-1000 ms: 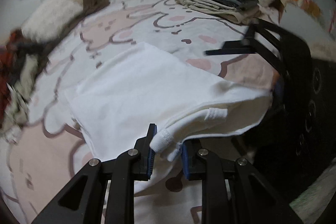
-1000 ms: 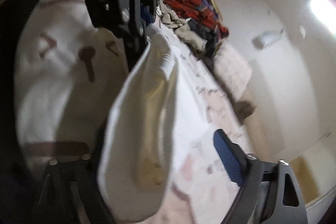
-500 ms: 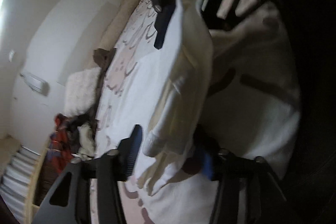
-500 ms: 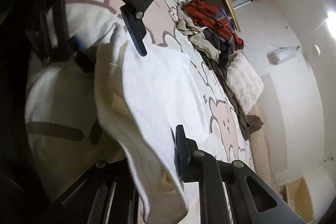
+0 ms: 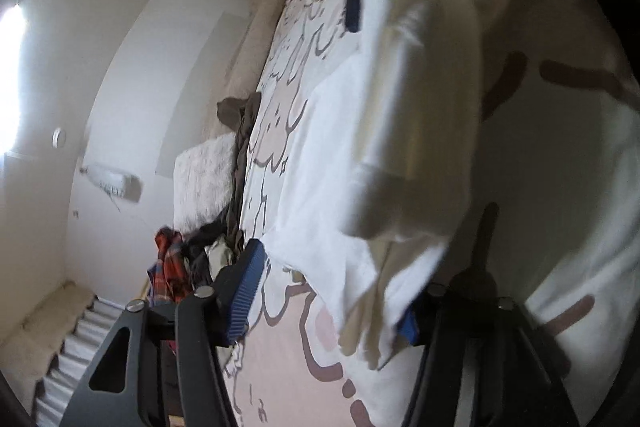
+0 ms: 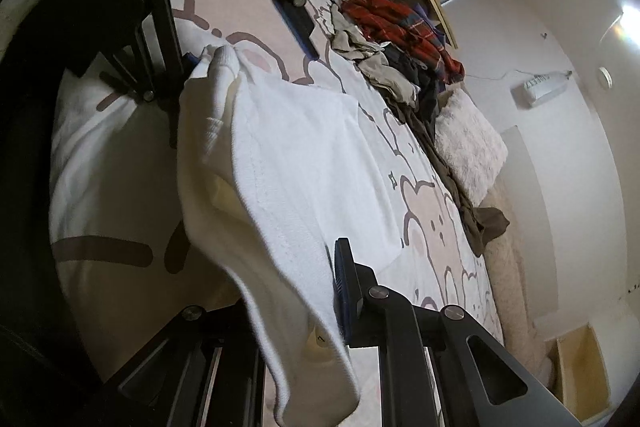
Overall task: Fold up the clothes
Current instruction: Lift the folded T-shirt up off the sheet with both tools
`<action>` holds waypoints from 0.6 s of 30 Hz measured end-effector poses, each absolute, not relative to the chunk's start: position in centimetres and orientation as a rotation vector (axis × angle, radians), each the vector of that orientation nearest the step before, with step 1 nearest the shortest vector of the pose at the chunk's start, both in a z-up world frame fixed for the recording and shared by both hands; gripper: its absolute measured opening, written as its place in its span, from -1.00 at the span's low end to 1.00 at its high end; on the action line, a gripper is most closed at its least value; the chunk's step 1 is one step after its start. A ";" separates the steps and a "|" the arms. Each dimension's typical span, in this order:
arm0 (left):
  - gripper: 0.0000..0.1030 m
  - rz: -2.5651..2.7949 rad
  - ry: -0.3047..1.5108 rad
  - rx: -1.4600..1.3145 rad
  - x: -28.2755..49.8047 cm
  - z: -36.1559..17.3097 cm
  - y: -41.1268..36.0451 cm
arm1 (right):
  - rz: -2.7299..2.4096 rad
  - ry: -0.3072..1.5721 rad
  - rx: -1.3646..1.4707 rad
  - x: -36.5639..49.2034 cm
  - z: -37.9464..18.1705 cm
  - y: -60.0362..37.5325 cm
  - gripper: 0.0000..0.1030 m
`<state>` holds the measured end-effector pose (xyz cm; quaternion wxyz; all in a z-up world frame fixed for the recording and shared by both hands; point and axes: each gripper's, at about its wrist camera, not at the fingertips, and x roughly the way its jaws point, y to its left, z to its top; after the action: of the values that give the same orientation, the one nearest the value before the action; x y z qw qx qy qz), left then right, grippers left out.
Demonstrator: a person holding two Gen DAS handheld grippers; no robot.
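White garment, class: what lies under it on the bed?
Under the white garment lies the cartoon-print bedspread, pink and brown shapes showing past its edges. The part of the print beneath the cloth is covered, so whether anything else lies there cannot be seen.

The white garment (image 6: 288, 163) hangs between both grippers and blocks the near edge of the bed. Beyond it, the patterned bedspread (image 6: 436, 227) lies bare and passable. A heap of unfolded clothes (image 6: 400, 43) and a fluffy pillow (image 6: 468, 143) crowd the far side.
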<state>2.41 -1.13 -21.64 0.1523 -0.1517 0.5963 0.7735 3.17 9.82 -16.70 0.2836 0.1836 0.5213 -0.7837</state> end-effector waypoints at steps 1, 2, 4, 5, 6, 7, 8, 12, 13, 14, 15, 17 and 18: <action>0.00 2.210 1.711 -0.441 2.3 -21.7 -1.2 | -2.097 1.395 0.494 3.2 -16.7 9.8 -0.74; -0.04 2.208 1.702 -0.459 2.0 -21.6 -1.3 | -2.094 1.398 0.495 3.2 -16.8 9.8 -0.74; -0.22 2.202 1.682 -0.494 1.5 -21.6 -1.6 | -2.089 1.405 0.500 3.2 -16.9 9.8 -0.74; -0.52 2.211 1.658 -0.533 1.1 -21.4 -1.8 | -2.087 1.406 0.507 3.2 -17.0 9.8 -0.74; -0.81 2.227 1.625 -0.586 0.5 -21.3 -2.1 | -2.087 1.405 0.515 3.1 -17.0 9.8 -0.74; -0.88 2.242 1.591 -0.638 -0.1 -21.1 -2.4 | -2.089 1.401 0.524 3.1 -17.0 9.8 -0.74; -0.88 2.257 1.557 -0.667 -0.4 -20.8 -2.7 | -2.091 1.398 0.526 3.0 -16.9 9.8 -0.74; -0.89 2.330 1.405 -0.708 -1.6 -18.2 -3.1 | -2.108 1.413 0.506 2.6 -16.2 9.8 -0.74; -0.89 2.351 1.365 -0.711 -2.0 -17.3 -3.2 | -2.117 1.420 0.498 2.4 -15.8 9.9 -0.74; -0.89 2.370 1.330 -0.710 -2.6 -16.4 -3.1 | -2.128 1.430 0.492 2.0 -15.3 10.0 -0.75; -0.89 2.391 1.290 -0.703 -3.4 -15.4 -2.9 | -2.143 1.440 0.489 1.5 -14.7 10.2 -0.75; -0.89 2.438 1.201 -0.681 -5.4 -13.2 -2.2 | -2.191 1.464 0.492 0.0 -13.0 10.9 -0.78; -0.89 2.459 1.162 -0.660 -6.5 -12.1 -1.6 | -2.218 1.471 0.488 -0.8 -12.1 11.3 -0.78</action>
<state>-6.47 -1.61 -12.05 0.1705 -0.2323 0.4092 0.8657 -0.80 11.27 -12.07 0.2162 0.1762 0.5309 -0.8003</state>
